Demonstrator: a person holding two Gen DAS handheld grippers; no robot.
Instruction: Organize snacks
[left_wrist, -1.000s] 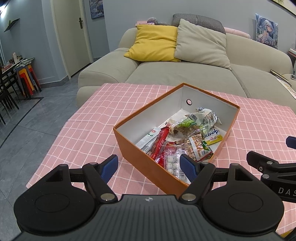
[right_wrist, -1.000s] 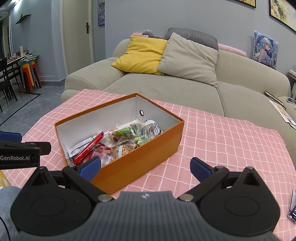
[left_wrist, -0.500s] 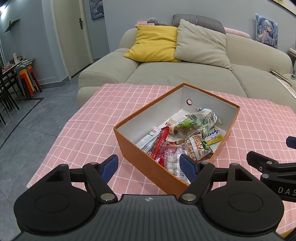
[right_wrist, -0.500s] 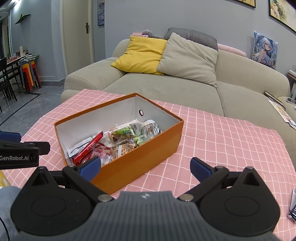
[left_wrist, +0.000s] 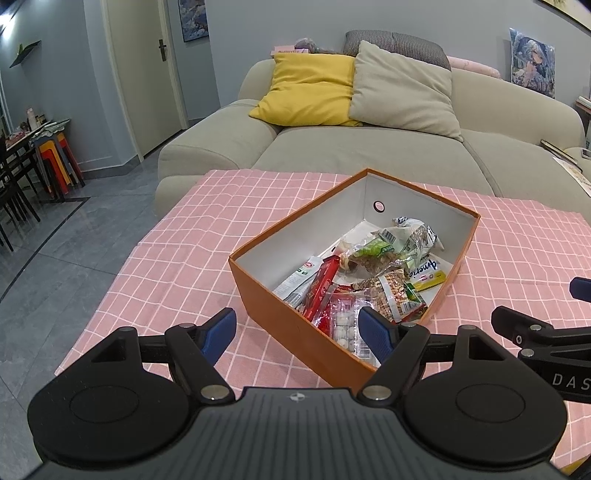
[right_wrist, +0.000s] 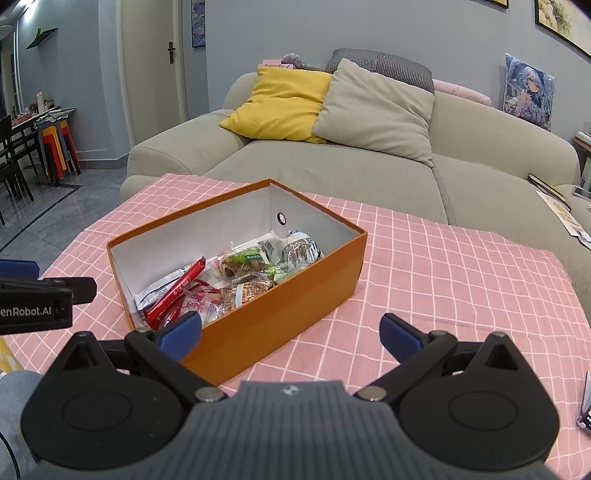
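1. Evidently the sorting is done or nearly so: the snack packets all lie heaped inside the orange cardboard box, which sits on the pink checked tablecloth in front of the beige sofa; no packet shows loose on the cloth.
2. Both tools hang back at the near edge, clear of the box. The left gripper is spread wide and empty, its right finger overlapping the box's near corner in the view; whether it touches is unclear.
3. Likewise the right gripper is released, holding nothing, with the box at its 11 o'clock.
4. Only the left wrist view shows the yellow-striped wrapper by the right wall; the right wrist view hides it behind that wall but reveals the box's long orange side.
5. A red stick packet appears in both.
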